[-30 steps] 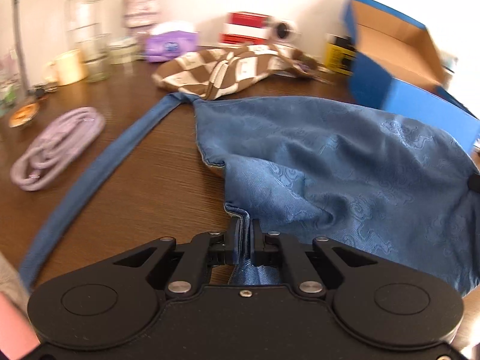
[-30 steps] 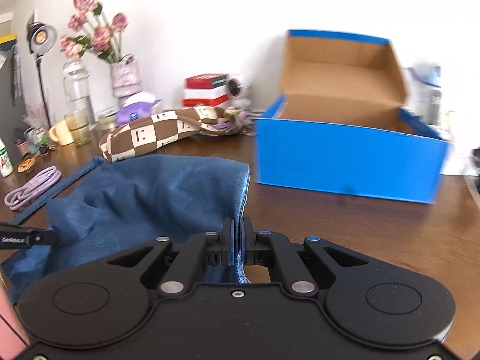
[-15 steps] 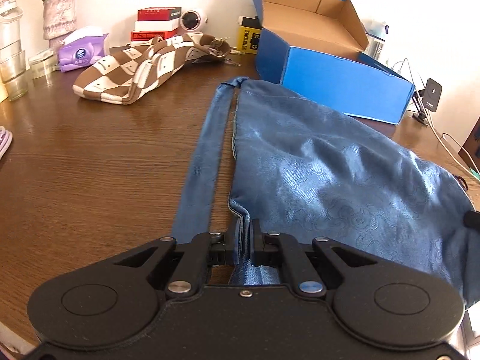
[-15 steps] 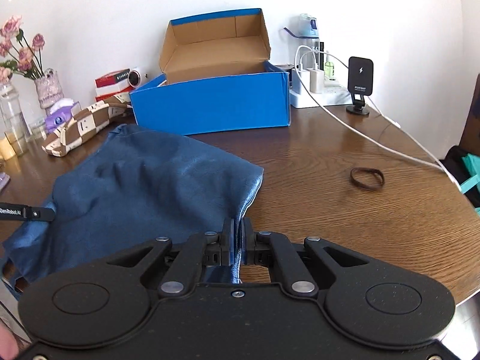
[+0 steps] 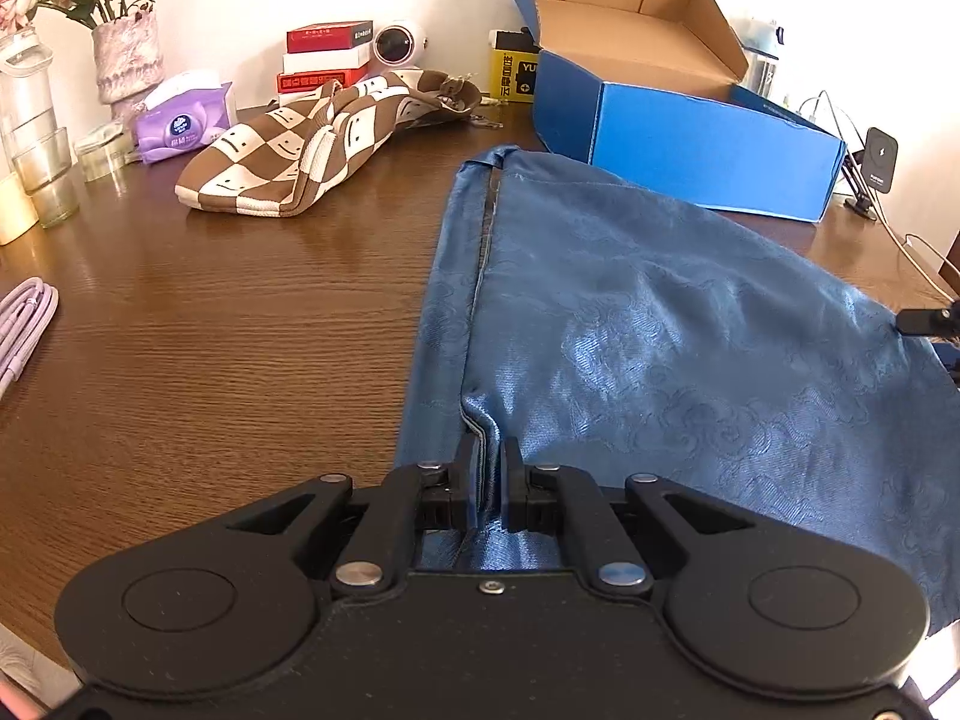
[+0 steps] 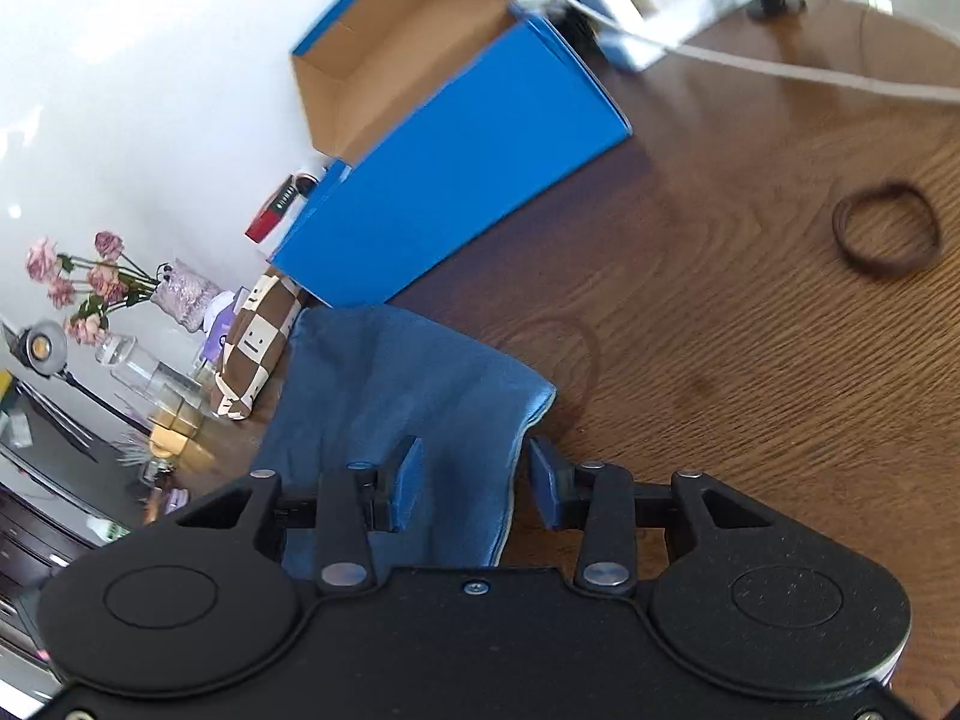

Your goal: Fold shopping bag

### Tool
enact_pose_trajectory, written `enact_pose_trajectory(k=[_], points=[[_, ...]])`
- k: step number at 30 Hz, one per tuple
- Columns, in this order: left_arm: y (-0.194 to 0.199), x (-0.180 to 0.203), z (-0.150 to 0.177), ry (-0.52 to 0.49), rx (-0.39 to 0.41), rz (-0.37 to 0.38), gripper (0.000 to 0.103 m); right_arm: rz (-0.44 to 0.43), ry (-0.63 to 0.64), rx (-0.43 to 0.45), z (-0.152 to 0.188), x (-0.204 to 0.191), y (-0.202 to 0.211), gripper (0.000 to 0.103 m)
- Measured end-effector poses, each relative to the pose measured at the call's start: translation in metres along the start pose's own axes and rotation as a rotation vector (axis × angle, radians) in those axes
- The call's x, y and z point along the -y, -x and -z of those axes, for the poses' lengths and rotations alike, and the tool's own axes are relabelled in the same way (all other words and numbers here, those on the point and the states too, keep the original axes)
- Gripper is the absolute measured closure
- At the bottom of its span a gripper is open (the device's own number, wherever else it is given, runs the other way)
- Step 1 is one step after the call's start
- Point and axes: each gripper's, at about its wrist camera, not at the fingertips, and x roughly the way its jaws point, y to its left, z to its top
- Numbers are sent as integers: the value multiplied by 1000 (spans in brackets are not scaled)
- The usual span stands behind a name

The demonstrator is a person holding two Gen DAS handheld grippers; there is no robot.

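Left claw (image 5: 491, 483): clenched on a seamed edge of the blue shopping bag (image 5: 660, 324), cloth pinched between its two black fingers.

Right claw (image 6: 474, 483): released; its jaws have just been opening. Blue pads stand apart, with the bag's corner (image 6: 420, 396) lying between them and neither pad pressing on it. The right wrist view is tilted and partly blurred.

Shopping bag: blue patterned cloth, spread flat on the brown wood worktop (image 5: 210, 330), reaching from the left claw toward the blue box. Its strap (image 5: 447, 276) lies along its left side, just beside the seam.

Blue cardboard box (image 5: 708, 144): open, lid raised, brown inside; it stands at the bag's far end, very close to it.

Brown-and-white checked bag (image 5: 300, 150): printed with small faces, lying left of the box, apart from the blue bag.

Back edge, by the wall: stacked red and white boxes (image 5: 327, 54), purple tissue pack (image 5: 180, 129), vase of pink flowers (image 5: 126, 54), glass jars (image 5: 36, 138).

Purple cable (image 5: 24, 324): coiled at the worktop's left edge.

Brown hair band (image 6: 885, 228): on bare wood to the right, well apart from the bag.

Phone stand (image 5: 873, 171) and white cable (image 6: 810, 75): beyond the box, right side.
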Motion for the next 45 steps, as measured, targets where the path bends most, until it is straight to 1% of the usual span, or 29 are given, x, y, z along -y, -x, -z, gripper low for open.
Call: enact_pose_trajectory(k=[2,3,7,9,10,11,12,13,14,15,17,18,19,20,22,24,27,29,30,31,32,34,35,36,38,39,40,43,45], points=[[-1,-1,-1,-5,-4,4,95,-45,-69,-25,-7,10,-9,61],[-1,-2,-1,-4,-7,8,95,-68,-65,-35,-9,10,-14,61],[-2,-6,-3,-6,-15,15,95,-94,-47,-43,-22,10,-30,61],[-3,-5,-3,-12,-17,6,95,-141,-94,-52,-32,17,-44,61],[-3,-4,-3,-15,-18,1,95,-148,-98,-50,-35,16,-46,67],[-3,-4,-4,-18,-19,0,95,-152,-92,-35,-38,15,-50,74],[-4,-4,-4,-19,-21,-1,95,-141,-66,-21,-40,11,-50,94],[-4,-4,-4,-19,-24,-1,95,-104,-10,4,-41,1,-49,94],[-4,-4,-4,-20,-24,-1,95,-56,92,39,-37,-17,-46,95],[-4,-4,-4,-23,-24,-1,95,-36,156,64,-36,-27,-41,95],[-5,-4,-5,-27,-24,-1,95,9,459,200,-10,-74,-25,96],[-5,-4,-5,-28,-25,-1,95,23,558,236,-1,-88,-21,96],[-5,-4,-5,-28,-25,0,95,80,743,287,19,-112,-18,96],[-5,-4,-4,-28,-24,2,95,146,981,343,48,-137,-17,96],[-5,-5,-4,-27,-22,4,95,162,1332,394,96,-159,-20,97],[-5,-5,-4,-23,-20,7,94,155,1689,372,154,-169,-29,98],[-5,-6,-4,-20,-15,9,94,70,1999,177,218,-160,-46,98],[-5,-6,-3,-22,-11,8,93,48,2097,67,242,-146,-57,97],[-4,-6,-3,-24,-8,8,93,62,2115,46,247,-142,-59,96],[-4,-6,-2,-24,-6,8,93,73,2118,48,248,-142,-59,94],[-4,-6,-2,-25,-5,8,93,90,2109,58,246,-143,-59,90],[-4,-7,-2,-26,-5,10,93,128,2078,74,239,-146,-57,60],[-4,-7,-3,-26,-5,12,93,140,2052,96,235,-147,-51,56],[-4,-7,-2,-27,-4,14,93,136,2008,97,228,-151,-45,52],[-5,-9,-2,-23,0,21,92,128,1917,100,216,-157,-32,50],[-5,-9,-2,-23,1,21,92,123,1834,93,203,-159,-26,49],[-5,-9,-2,-27,1,20,92,122,1803,87,198,-160,-24,48],[-4,-8,-2,-39,3,16,91,97,1567,45,163,-162,-14,49],[-5,-7,-2,-47,3,12,91,5,1334,2,131,-163,-2,49]])
